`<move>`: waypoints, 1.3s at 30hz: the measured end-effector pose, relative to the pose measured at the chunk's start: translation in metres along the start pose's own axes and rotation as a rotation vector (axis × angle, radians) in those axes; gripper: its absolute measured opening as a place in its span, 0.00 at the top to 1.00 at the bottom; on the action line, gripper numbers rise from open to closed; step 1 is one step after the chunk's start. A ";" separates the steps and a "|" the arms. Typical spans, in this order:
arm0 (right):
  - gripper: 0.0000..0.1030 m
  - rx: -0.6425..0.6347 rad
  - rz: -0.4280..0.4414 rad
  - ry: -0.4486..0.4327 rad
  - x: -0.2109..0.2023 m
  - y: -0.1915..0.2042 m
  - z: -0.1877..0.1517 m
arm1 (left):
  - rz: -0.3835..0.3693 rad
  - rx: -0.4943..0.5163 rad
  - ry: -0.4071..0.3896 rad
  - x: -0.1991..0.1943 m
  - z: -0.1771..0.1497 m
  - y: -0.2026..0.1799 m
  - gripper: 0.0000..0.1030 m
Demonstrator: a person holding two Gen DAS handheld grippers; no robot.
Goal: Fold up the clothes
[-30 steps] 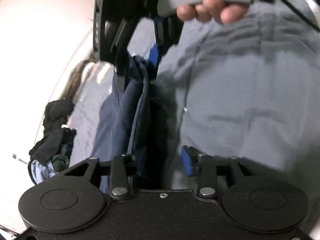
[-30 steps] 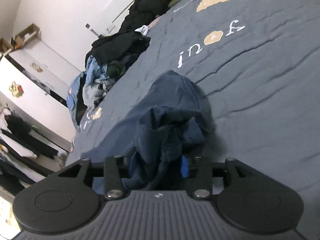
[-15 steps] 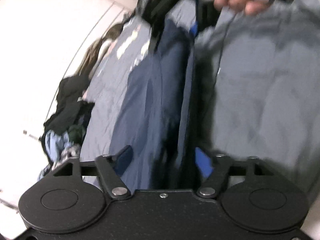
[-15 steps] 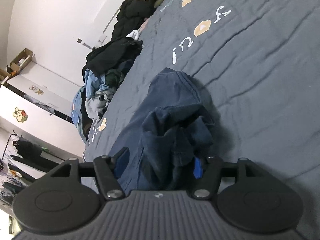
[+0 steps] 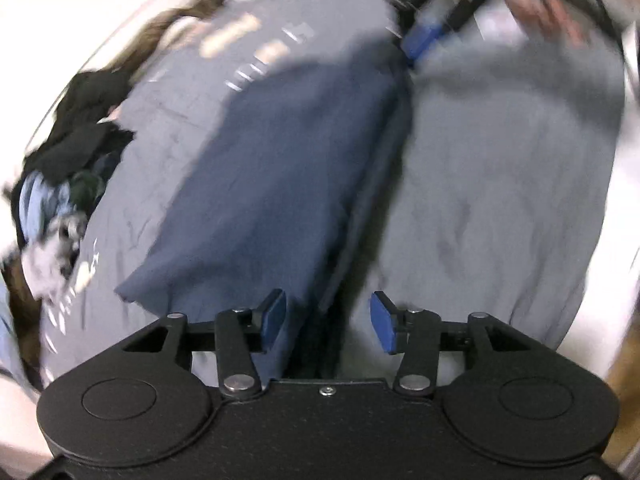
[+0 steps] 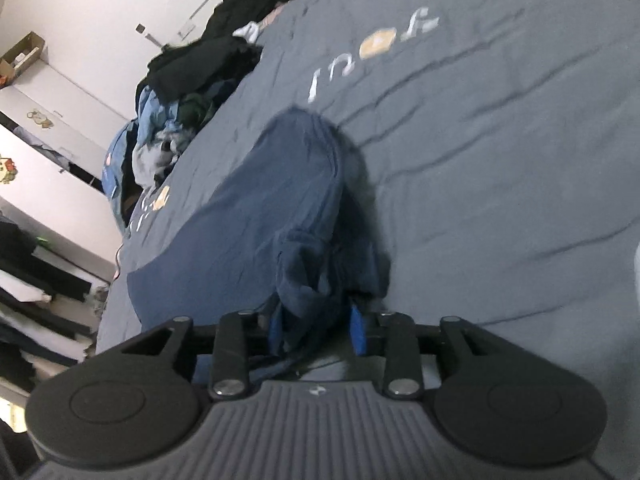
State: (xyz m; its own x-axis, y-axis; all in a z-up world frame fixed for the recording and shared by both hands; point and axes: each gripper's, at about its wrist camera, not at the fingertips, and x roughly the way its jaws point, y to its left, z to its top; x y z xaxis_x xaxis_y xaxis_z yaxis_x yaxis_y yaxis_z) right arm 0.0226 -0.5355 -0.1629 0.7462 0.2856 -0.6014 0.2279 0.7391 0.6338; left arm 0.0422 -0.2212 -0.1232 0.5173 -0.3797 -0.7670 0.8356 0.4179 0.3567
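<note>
A navy garment lies stretched along the grey bedspread between my two grippers. My left gripper is open: the near edge of the garment passes beside its left pad, and there is a gap to the right pad. The far end leads up to my right gripper, blurred, with a person's hand on it. In the right wrist view, my right gripper is shut on a bunched end of the navy garment, which runs off to the left over the bedspread.
A heap of dark and light-blue clothes lies along the bed's far side by the white wall, also seen as the clothes heap. White cupboards with a cardboard box stand beyond. The bedspread bears white and tan lettering.
The garment hung bunched between the grippers; now it is drawn out long and lies lower over the bed. The left view has swung. The right fingers widened briefly, then narrowed on the cloth.
</note>
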 end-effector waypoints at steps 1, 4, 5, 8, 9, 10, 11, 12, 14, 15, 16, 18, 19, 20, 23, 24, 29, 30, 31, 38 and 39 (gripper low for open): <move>0.66 -0.015 0.001 -0.021 -0.008 0.003 0.003 | -0.025 -0.100 -0.052 -0.012 0.000 0.016 0.54; 0.57 -0.053 0.014 -0.085 -0.027 0.012 0.015 | -0.100 -0.398 -0.218 -0.035 -0.001 0.061 0.54; 0.56 -0.050 0.037 -0.108 -0.027 0.013 0.022 | -0.119 -0.492 -0.259 -0.036 -0.002 0.075 0.54; 0.51 -0.116 0.037 -0.127 -0.010 0.023 0.047 | -0.163 -0.792 -0.311 -0.020 -0.010 0.118 0.55; 0.50 -0.154 0.027 -0.135 -0.002 0.026 0.056 | -0.166 -0.889 -0.319 -0.012 -0.014 0.130 0.55; 0.49 -0.188 0.015 -0.132 0.007 0.029 0.066 | -0.170 -0.984 -0.327 -0.004 -0.021 0.140 0.57; 0.49 -0.215 0.002 -0.117 0.019 0.031 0.077 | -0.179 -1.077 -0.337 0.005 -0.030 0.148 0.57; 0.48 -0.233 -0.007 -0.105 0.032 0.032 0.087 | -0.183 -1.147 -0.339 0.014 -0.037 0.154 0.57; 0.48 -0.242 -0.011 -0.083 0.056 0.032 0.105 | -0.185 -1.199 -0.315 0.028 -0.046 0.160 0.57; 0.48 -0.238 -0.008 -0.063 0.067 0.031 0.112 | -0.186 -1.189 -0.300 0.032 -0.048 0.161 0.57; 0.48 -0.233 -0.005 -0.043 0.079 0.029 0.119 | -0.172 -1.168 -0.283 0.034 -0.047 0.161 0.57; 0.48 -0.226 -0.010 -0.013 0.097 0.028 0.130 | -0.150 -1.131 -0.259 0.038 -0.046 0.161 0.57; 0.48 -0.222 -0.015 0.001 0.105 0.027 0.134 | -0.151 -1.126 -0.263 0.039 -0.045 0.162 0.57; 0.48 -0.230 -0.020 0.009 0.112 0.028 0.138 | -0.152 -1.120 -0.267 0.040 -0.044 0.162 0.57; 0.48 -0.293 -0.038 0.012 0.127 0.036 0.147 | -0.156 -1.104 -0.280 0.043 -0.041 0.164 0.57; 0.48 -0.310 -0.041 0.016 0.133 0.038 0.150 | -0.156 -1.099 -0.280 0.044 -0.041 0.164 0.57; 0.48 -0.304 -0.051 0.084 0.161 0.045 0.163 | -0.142 -1.086 -0.240 0.057 -0.041 0.163 0.57; 0.48 -0.297 -0.058 0.105 0.167 0.045 0.164 | -0.142 -1.085 -0.236 0.058 -0.040 0.162 0.57; 0.48 -0.296 -0.067 0.127 0.173 0.046 0.164 | -0.145 -1.086 -0.238 0.058 -0.040 0.163 0.57; 0.60 -0.305 -0.168 0.204 0.200 0.049 0.153 | -0.136 -1.105 -0.233 0.056 -0.042 0.165 0.56; 0.76 -0.293 -0.161 0.211 0.201 0.049 0.151 | -0.131 -1.108 -0.230 0.055 -0.042 0.165 0.56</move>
State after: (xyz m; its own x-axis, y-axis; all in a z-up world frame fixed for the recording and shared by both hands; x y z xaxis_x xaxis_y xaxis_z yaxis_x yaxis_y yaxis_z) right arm 0.2786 -0.5344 -0.1796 0.5632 0.2486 -0.7880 0.1204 0.9188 0.3759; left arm 0.2012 -0.1384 -0.1292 0.5549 -0.5690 -0.6069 0.3218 0.8195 -0.4741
